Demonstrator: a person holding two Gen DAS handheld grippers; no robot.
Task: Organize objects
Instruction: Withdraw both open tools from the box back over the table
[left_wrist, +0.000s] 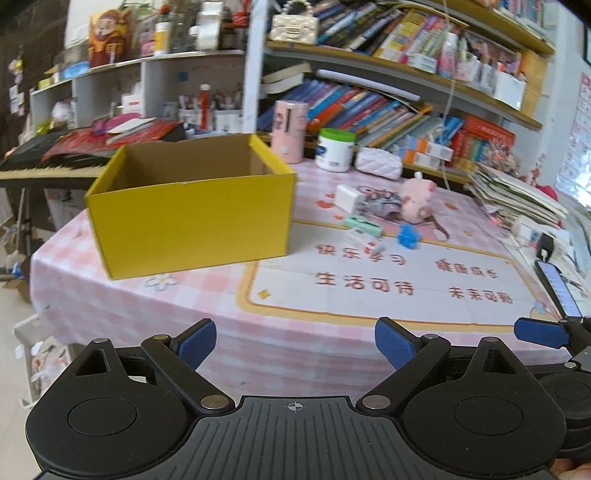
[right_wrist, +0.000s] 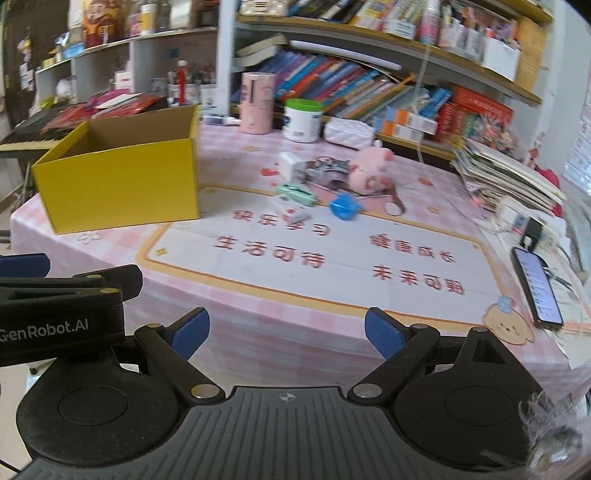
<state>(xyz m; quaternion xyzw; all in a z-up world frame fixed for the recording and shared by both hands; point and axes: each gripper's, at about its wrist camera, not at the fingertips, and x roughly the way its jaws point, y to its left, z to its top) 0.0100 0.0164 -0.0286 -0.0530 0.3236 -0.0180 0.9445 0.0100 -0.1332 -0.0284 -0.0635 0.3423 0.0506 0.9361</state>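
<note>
Both grippers are hovering short of the near edge of the surface (right_wrist: 258, 302), fingers spread wide and holding nothing: the left gripper (left_wrist: 295, 345) and the right gripper (right_wrist: 287, 334) are sitting side by side, the left one's body showing at the left margin of the right wrist view.

The clutter to be sorted is lying well ahead of both sets of fingers, across the printed mat. From the right fingers it is sitting almost dead ahead, slightly right: a blue toy (right_wrist: 344, 206) nearest, a mint-green case (right_wrist: 297, 194) just left of it with its long axis running left-to-right and angled a little toward the toy, then a white charger (right_wrist: 290, 165) and a pink plush (right_wrist: 367, 170) farther back. From the left fingers the same cluster is lying ahead and to the right, while the yellow box (left_wrist: 192, 214) (open-topped, and probably the destination) is standing ahead and to the left.

So the right gripper appears nearer the small things, the left nearer the box.
</note>
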